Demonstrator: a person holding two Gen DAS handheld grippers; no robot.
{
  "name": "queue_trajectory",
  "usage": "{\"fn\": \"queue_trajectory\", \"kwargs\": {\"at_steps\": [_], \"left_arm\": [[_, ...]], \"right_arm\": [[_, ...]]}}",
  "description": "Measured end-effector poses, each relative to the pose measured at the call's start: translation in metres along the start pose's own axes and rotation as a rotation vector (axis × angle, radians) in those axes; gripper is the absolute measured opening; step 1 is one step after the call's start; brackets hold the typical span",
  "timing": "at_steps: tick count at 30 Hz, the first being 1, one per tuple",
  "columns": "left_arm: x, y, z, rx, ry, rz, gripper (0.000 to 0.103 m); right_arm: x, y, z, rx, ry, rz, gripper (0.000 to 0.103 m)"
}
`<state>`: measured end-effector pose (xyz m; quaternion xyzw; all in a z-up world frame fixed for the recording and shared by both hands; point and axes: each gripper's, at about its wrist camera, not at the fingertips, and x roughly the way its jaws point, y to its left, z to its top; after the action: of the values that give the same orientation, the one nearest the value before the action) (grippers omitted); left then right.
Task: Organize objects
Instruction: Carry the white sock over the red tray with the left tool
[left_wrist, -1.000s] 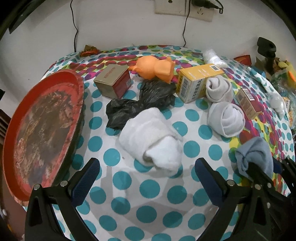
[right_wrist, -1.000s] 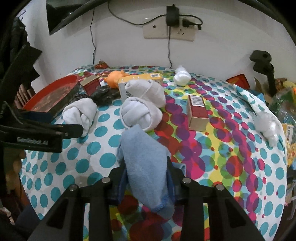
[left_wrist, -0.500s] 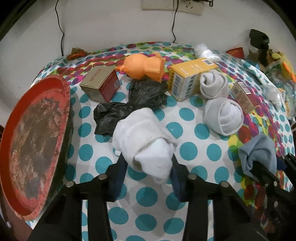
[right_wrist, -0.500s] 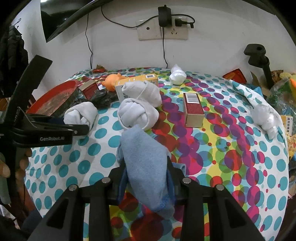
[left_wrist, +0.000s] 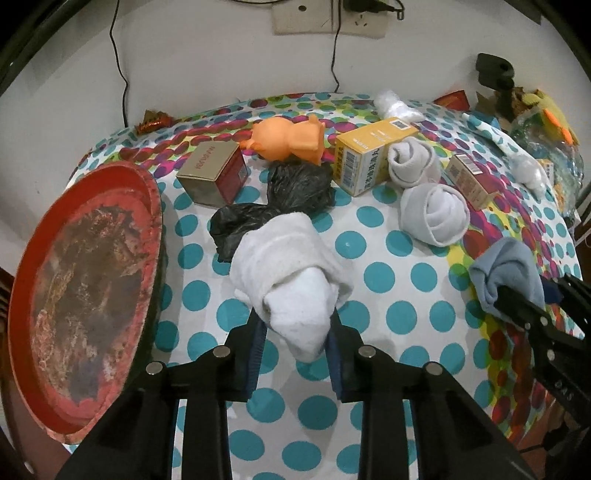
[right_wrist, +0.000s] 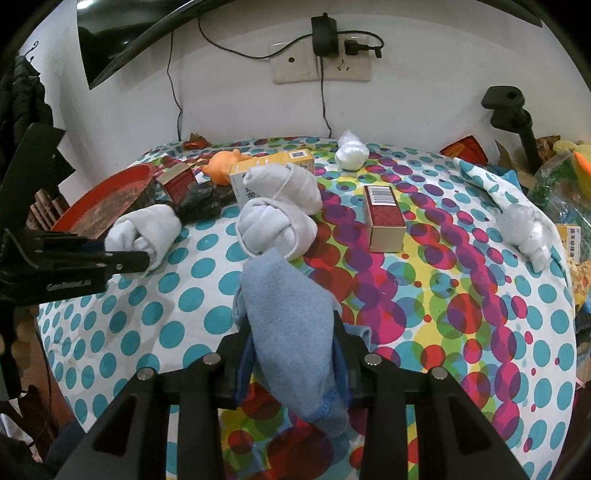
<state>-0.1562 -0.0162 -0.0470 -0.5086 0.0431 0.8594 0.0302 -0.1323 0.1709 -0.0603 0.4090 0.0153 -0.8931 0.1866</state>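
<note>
A rolled white sock (left_wrist: 291, 273) is clamped between the closed fingers of the left gripper (left_wrist: 295, 345), near the left side of a round table covered in a bright polka-dot cloth (left_wrist: 380, 306); whether the sock is lifted clear of the cloth cannot be told. A rolled pale blue sock (right_wrist: 291, 325) is pinched the same way in the closed right gripper (right_wrist: 293, 363), towards the front middle of the table. Just behind the white sock lies a crumpled black plastic bag (left_wrist: 284, 199), and behind that a gold and red box (left_wrist: 214, 171) and an orange rubber toy (left_wrist: 288, 138). To the right of the bag sits a yellow carton (left_wrist: 369, 158), with two rolled grey-white socks (left_wrist: 432, 214) in front of and beside it, one behind the other and touching. A small red and tan box (right_wrist: 384, 218) with a barcode lies to their right. A worn red round tray (left_wrist: 85, 288) leans at the table's left edge. A tied white bundle (right_wrist: 351, 151) rests near the back, and another white bundle (right_wrist: 524, 232) near the right edge. On the white wall behind, a socket (right_wrist: 321, 62) holds a black charger with cables hanging down
</note>
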Motion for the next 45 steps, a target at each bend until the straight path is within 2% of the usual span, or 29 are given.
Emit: {"fn": "queue_trajectory", "kwargs": {"at_steps": [4,15,29,35,45], "left_arm": [[-0.008,0.001,-0.003,0.016,-0.009,-0.017,0.024],[-0.033,0.005,-0.005,0.077,-0.056,-0.006,0.024],[-0.052,0.061,-0.013,-0.005,-0.066,0.002,0.024],[-0.059,0.096,-0.016,-0.044,-0.073,0.058,0.024],[-0.052,0.184,-0.018,-0.152,-0.052,0.205,0.024]], "right_arm": [[-0.002,0.002,-0.002,0.003,-0.004,-0.005,0.036],[-0.005,0.005,-0.002,0.008,-0.009,-0.017,0.036],[-0.009,0.005,-0.006,0.020,-0.008,-0.038,0.036],[-0.009,0.004,-0.005,0.025,-0.009,-0.044,0.036],[-0.009,0.003,-0.006,0.037,0.001,-0.068,0.036]]}}
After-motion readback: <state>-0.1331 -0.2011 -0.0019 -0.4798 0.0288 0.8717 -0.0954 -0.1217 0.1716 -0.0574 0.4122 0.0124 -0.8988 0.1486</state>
